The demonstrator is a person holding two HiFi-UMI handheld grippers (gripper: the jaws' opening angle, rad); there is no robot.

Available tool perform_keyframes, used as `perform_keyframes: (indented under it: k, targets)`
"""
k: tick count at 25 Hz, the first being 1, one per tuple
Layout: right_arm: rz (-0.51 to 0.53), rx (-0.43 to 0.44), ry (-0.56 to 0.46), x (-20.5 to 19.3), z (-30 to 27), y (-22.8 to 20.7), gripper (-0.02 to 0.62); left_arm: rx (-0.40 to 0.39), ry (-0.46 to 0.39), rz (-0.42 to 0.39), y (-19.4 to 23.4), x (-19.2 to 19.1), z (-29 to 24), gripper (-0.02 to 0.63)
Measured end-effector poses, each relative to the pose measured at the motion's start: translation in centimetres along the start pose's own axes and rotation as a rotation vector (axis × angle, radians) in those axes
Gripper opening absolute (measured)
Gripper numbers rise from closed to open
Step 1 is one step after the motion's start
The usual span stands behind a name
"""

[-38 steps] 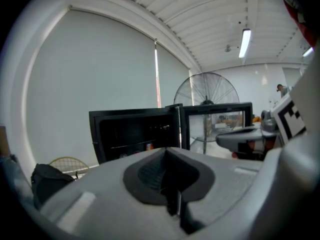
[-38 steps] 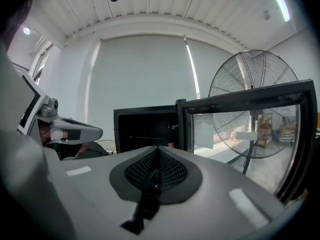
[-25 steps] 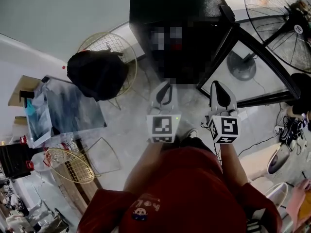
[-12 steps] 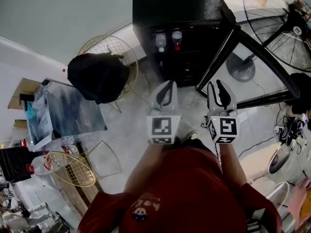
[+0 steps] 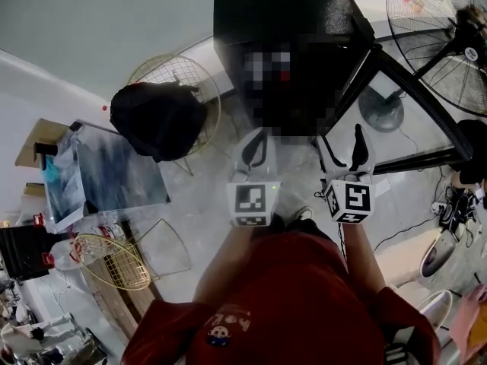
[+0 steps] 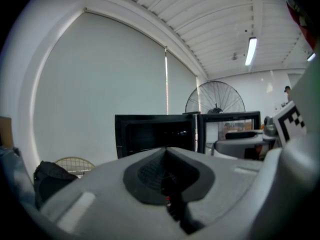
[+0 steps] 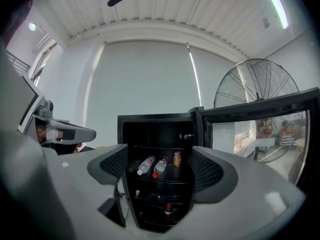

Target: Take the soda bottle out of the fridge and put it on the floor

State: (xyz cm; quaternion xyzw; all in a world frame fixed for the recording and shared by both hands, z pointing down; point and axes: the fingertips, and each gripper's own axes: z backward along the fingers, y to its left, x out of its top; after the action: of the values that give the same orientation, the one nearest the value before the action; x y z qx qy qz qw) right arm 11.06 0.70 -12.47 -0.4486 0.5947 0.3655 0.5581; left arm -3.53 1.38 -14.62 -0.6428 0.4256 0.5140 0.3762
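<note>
The black fridge (image 5: pixel 281 21) stands open in front of me, its glass door (image 5: pixel 403 90) swung out to the right. In the right gripper view a red-capped bottle (image 7: pixel 160 167) lies on a shelf beside a white-capped bottle (image 7: pixel 146 165) and a can (image 7: pixel 177 158). A small bottle (image 7: pixel 168 211) stands lower down. My right gripper (image 5: pixel 344 144) is short of the fridge; its jaws have just been opening and hold nothing. My left gripper (image 5: pixel 256 149) hovers beside it, shut and empty.
A large standing fan (image 5: pixel 441 29) is behind the door at the right. To the left are a wire chair with a black bag (image 5: pixel 156 116), a glass table (image 5: pixel 99 173) and a wire basket (image 5: pixel 114 261). Cables lie on the floor at the right.
The right gripper's jaws have spread from shut to wide open. Both hands stay about where they were in front of the fridge.
</note>
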Motion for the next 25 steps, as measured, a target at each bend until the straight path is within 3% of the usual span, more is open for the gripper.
perform_keyframes:
  k: [10,25]
  targets:
    - [0.069,0.039,0.04,-0.7,-0.8,0.9,0.403,0.021,-0.005,-0.009,0.6,0.0,-0.4,0.0]
    - [0.034,0.065,0.114,-3.9,-1.5,0.5,0.402,0.036,0.051,-0.004,0.2,-2.6,-1.2,0.0]
